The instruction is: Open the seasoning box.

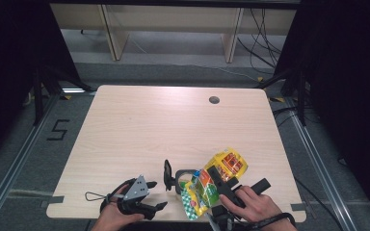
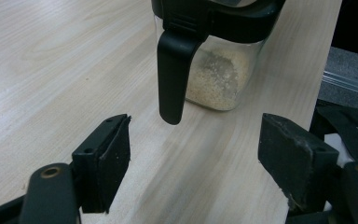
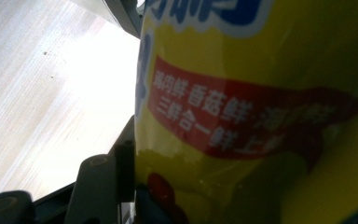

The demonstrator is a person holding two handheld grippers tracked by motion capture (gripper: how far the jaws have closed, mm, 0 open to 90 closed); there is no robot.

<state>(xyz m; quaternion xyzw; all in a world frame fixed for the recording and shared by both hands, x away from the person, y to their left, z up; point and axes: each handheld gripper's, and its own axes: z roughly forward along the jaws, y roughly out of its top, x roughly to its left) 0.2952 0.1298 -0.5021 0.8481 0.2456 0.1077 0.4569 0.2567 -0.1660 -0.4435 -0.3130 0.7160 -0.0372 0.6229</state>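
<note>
A clear container (image 1: 185, 176) with a black lid and a black handle (image 1: 167, 174) stands near the table's front edge. In the left gripper view the container (image 2: 219, 79) holds pale granules, and its handle (image 2: 172, 74) hangs just ahead of my left gripper (image 2: 198, 130). My left gripper (image 1: 156, 195) is open, with nothing between its fingers. My right gripper (image 1: 224, 182) is shut on a yellow printed snack bag (image 1: 225, 164), tilted against the container's right side. In the right gripper view the bag (image 3: 261, 93) presses on one black finger (image 3: 100, 186); the other finger is hidden.
The pale wooden table (image 1: 173, 125) has a round cable hole (image 1: 214, 100) at the back right. A loose wire loop (image 1: 94, 196) lies by the left hand. Dark floor and metal rails flank the table on both sides.
</note>
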